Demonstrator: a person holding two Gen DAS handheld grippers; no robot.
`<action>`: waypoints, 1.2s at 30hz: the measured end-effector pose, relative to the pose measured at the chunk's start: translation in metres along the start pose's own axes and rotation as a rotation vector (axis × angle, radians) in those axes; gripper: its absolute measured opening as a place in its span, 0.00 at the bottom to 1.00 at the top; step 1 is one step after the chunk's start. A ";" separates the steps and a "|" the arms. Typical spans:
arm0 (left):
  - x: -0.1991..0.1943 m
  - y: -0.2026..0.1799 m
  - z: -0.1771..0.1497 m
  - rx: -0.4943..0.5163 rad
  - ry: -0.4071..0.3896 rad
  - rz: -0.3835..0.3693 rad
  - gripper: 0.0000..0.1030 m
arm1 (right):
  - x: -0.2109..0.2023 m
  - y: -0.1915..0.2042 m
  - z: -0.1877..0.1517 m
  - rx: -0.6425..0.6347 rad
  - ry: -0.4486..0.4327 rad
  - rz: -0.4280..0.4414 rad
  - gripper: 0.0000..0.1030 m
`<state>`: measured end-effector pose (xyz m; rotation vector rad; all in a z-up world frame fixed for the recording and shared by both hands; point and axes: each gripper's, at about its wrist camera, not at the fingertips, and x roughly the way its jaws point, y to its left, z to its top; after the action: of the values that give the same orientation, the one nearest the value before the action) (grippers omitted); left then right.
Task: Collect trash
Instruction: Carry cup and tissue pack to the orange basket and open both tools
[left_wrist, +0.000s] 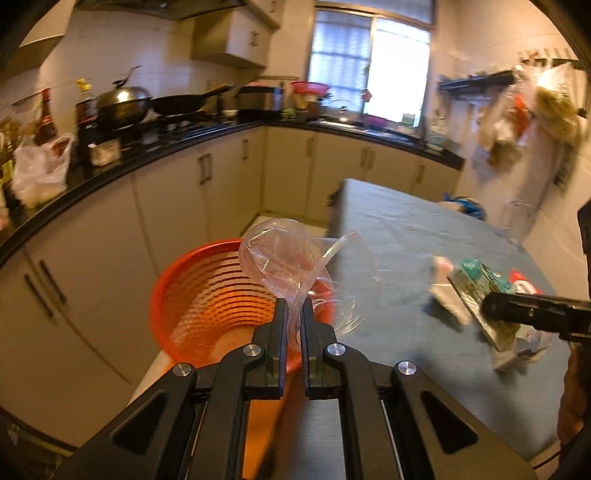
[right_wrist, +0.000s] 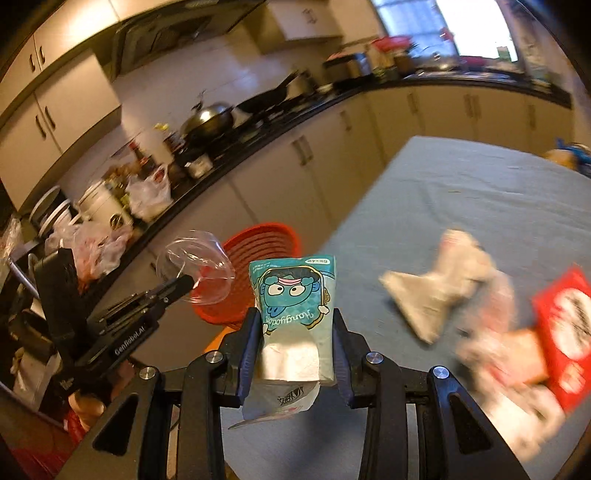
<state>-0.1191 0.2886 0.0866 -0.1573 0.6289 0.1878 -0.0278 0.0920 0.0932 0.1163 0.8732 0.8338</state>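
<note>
The crumpled clear plastic cup (left_wrist: 295, 266) is pinched by its thin wall between the nearly closed jaws of the left hand-held gripper (left_wrist: 294, 314), and it hangs above the near rim of the orange slatted waste basket (left_wrist: 199, 295), which stands on the floor beside the edge of the tabletop (left_wrist: 406, 236). From the left view the basket's inside shows only its ribbed wall and pale bottom; nothing can be made out in it. The right hand-held gripper (right_wrist: 295, 332) has its jaws closed partway onto a teal tissue packet with a cartoon face (right_wrist: 293, 299), held upright with white tissue spilling from its lower end, raised over the tabletop near the basket. The tabletop wears a grey-blue cloth, and on it, to the right of the packet, lie a crumpled white wrapper (right_wrist: 432, 295) and a red carton (right_wrist: 565, 332) among blurred paper scraps; a blue object (right_wrist: 576, 155) sits at the far corner. Around this runs an L-shaped kitchen: cream cabinet doors (left_wrist: 221, 177) under a black counter (left_wrist: 110, 173), a lidded steel wok (left_wrist: 123, 101) and a black wok (left_wrist: 181, 103) on the stove, dark sauce bottles (left_wrist: 85, 114) and a white plastic bag (left_wrist: 40, 170) at the near end of the counter. A bright window (left_wrist: 369, 66) lies past the sink end, and bags hang from a wall rack (left_wrist: 532, 110) at the right.
</note>
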 end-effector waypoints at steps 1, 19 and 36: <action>0.003 0.007 0.001 -0.003 0.006 0.013 0.05 | 0.009 0.004 0.003 0.005 0.017 0.012 0.38; 0.066 0.058 -0.009 -0.013 0.139 0.093 0.05 | 0.168 0.033 0.057 0.073 0.191 0.077 0.44; 0.071 0.065 -0.009 -0.026 0.135 0.096 0.31 | 0.172 0.025 0.059 0.096 0.191 0.063 0.54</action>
<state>-0.0828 0.3592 0.0310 -0.1655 0.7696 0.2800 0.0608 0.2410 0.0339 0.1511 1.0943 0.8717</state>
